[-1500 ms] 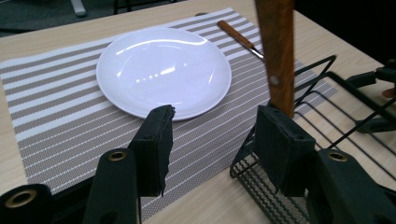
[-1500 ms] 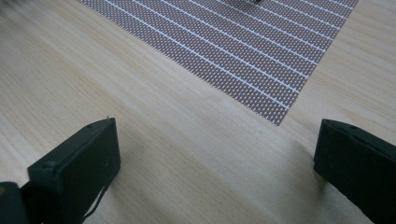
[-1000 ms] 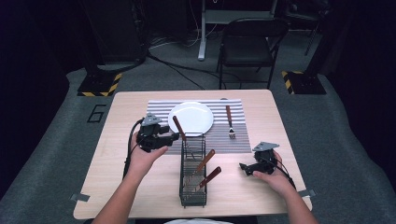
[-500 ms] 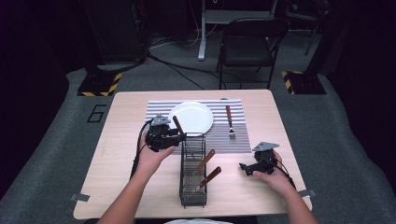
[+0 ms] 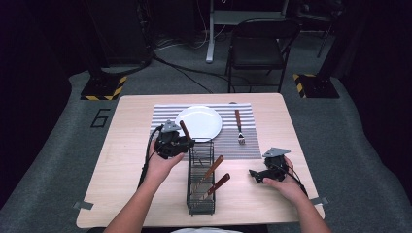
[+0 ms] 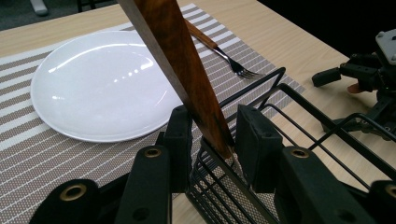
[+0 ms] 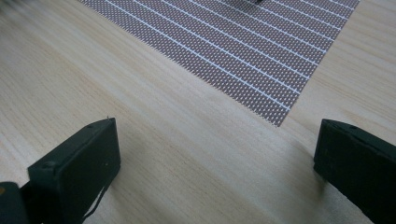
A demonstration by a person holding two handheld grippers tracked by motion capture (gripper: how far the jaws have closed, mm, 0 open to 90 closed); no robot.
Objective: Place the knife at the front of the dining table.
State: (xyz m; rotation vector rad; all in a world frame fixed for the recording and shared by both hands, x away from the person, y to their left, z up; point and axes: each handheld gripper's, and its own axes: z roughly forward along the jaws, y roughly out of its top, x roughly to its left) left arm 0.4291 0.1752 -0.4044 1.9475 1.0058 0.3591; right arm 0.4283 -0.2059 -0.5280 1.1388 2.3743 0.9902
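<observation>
A black wire basket [image 5: 188, 184] stands lengthwise at the table's middle front. A wooden-handled utensil [image 5: 184, 130] leans up out of its far end. My left gripper [image 5: 187, 142] is at that end, jaws closed around the handle [image 6: 187, 70] just above the basket rim [image 6: 280, 88]. Two more wooden-handled utensils [image 5: 213, 168] lie slanted inside the basket. My right gripper [image 5: 253, 174] rests on the bare table to the basket's right, jaws wide apart [image 7: 217, 154] with nothing between them.
A striped placemat [image 5: 165, 116] at the table's back carries a white plate [image 5: 199, 123] and a wooden-handled fork [image 5: 238, 127] to its right. A folding chair [image 5: 260, 48] stands beyond the far edge. The right gripper [image 6: 364, 74] shows past the basket.
My left gripper has moved right, up to the utensil standing in the basket's far end, and now has its jaws around the handle. The right gripper has stayed still.
</observation>
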